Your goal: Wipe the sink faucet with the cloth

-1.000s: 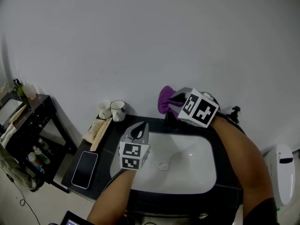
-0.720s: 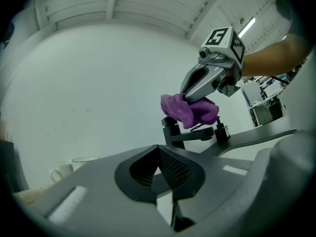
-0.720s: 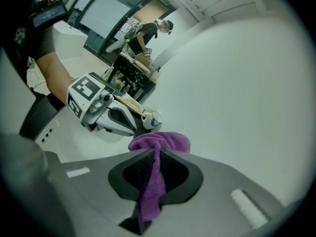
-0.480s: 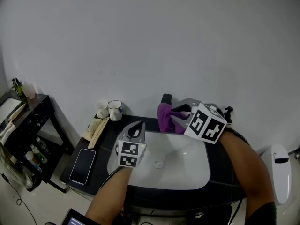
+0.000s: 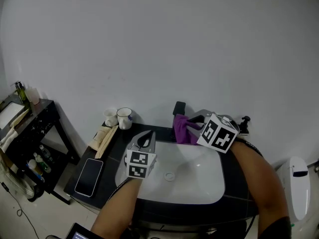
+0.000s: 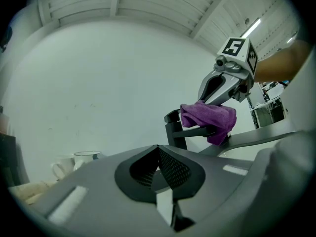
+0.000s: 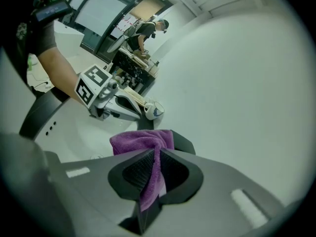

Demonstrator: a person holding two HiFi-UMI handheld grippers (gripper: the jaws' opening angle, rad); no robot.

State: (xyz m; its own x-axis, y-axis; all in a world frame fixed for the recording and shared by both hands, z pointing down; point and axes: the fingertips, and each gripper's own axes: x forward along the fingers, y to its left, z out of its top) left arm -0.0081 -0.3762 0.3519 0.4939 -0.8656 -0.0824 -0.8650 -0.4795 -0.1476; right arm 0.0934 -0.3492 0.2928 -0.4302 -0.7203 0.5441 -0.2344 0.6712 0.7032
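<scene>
Purple cloth (image 5: 185, 128) hides much of the faucet (image 5: 178, 108).

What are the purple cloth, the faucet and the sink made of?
Cloth: soft, fuzzy fabric, probably microfibre; it folds and droops.
Faucet: matte black, likely coated metal; it has sharp, square edges.
Sink: glossy white, probably ceramic; it looks smooth and hard.

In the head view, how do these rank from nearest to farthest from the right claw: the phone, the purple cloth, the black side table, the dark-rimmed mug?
1. Purple cloth: pinched in the right claw itself.
2. Dark-rimmed mug: back left of the sink.
3. Phone: front left of the sink.
4. Black side table: far left, past the phone.
</scene>
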